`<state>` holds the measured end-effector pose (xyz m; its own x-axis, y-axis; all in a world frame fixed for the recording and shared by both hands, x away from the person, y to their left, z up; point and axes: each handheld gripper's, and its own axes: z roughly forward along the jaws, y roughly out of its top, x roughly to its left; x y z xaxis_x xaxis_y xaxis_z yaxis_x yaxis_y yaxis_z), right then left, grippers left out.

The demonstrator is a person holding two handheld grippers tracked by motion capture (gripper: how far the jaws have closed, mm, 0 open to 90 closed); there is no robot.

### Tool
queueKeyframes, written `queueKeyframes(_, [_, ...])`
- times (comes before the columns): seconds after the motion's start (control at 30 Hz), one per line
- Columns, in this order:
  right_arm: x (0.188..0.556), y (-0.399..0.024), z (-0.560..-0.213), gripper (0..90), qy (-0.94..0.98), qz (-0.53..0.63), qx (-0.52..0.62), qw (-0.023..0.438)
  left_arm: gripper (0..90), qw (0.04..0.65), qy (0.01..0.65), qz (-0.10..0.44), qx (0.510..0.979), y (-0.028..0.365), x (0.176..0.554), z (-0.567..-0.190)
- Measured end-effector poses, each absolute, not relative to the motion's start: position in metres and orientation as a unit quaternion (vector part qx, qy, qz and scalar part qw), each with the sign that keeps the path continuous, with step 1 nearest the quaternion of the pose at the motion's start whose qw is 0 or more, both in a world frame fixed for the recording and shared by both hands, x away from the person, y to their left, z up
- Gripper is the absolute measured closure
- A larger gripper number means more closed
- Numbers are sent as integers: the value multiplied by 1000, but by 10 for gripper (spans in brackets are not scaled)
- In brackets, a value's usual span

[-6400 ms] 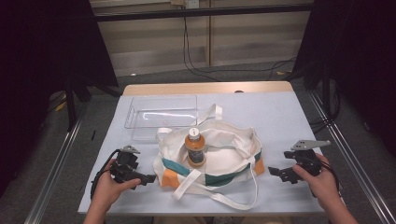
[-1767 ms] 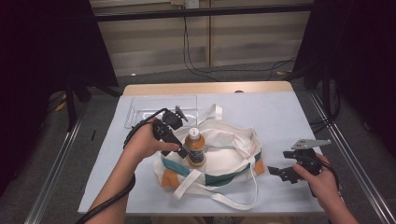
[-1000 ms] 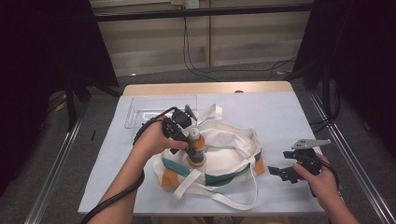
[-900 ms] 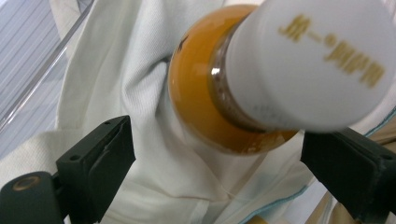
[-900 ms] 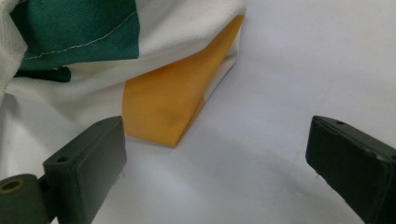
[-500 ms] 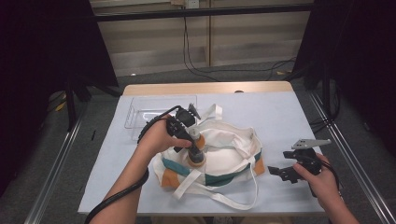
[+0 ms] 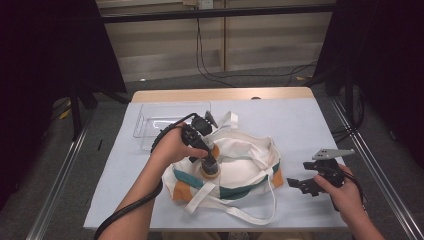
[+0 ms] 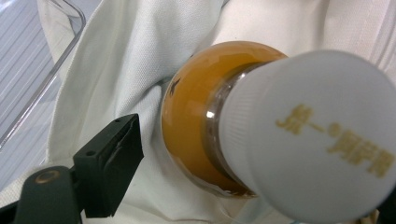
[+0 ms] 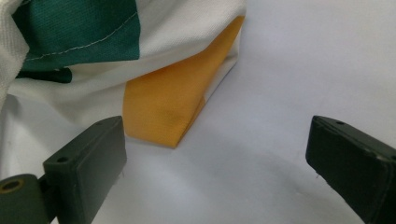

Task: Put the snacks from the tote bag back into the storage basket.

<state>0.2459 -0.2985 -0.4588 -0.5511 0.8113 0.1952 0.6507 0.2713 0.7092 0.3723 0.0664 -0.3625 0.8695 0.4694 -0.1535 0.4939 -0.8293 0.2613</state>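
Note:
An amber bottle (image 7: 210, 169) with a white cap (image 8: 308, 135) stands upright inside a white tote bag (image 7: 245, 160) with green and orange patches. My left gripper (image 7: 207, 159) reaches down over the bottle's neck. Its jaws have just been closing with the bottle between them. In the left gripper view one finger (image 8: 109, 170) still stands a little off the amber shoulder (image 8: 191, 116), and the other is hidden behind the cap. My right gripper (image 7: 300, 184) rests open on the table to the right of the bag, its jaws (image 9: 217, 163) facing the bag's orange corner (image 9: 173, 102).
A clear plastic tray (image 7: 160, 122) lies at the back left, just behind my left hand. The bag's long white straps (image 7: 240, 210) trail over the pale blue table (image 7: 300, 125) toward the front edge. Cables hang down past the table's far side.
My left hand came from the table's front left to the bag and lowered its gripper over the bottle's top. The right hand has stayed where it was.

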Motion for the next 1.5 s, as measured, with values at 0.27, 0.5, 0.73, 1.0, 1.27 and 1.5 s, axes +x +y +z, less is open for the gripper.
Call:
queueKeyframes(0.27, [246,-298,-459,48,790,389,463,103,206,142,254,-42,956,63,372,-363])
queueKeyframes(0.5, [245,-298,-458,48,791,386,462,102,290,138,248,-42,958,58,369,-362])
queueKeyframes(0.73, [246,-297,-459,48,792,386,461,104,298,139,241,-37,960,58,368,-361])
queueKeyframes(1.0, [246,-297,-458,48,793,385,461,104,300,141,259,-40,955,58,368,-358])
queueKeyframes(1.27, [246,-296,-459,48,793,385,460,103,300,129,258,-41,957,56,370,-344])
queueKeyframes(1.5, [246,-297,-458,48,794,387,458,105,300,127,270,-43,953,57,369,-340])
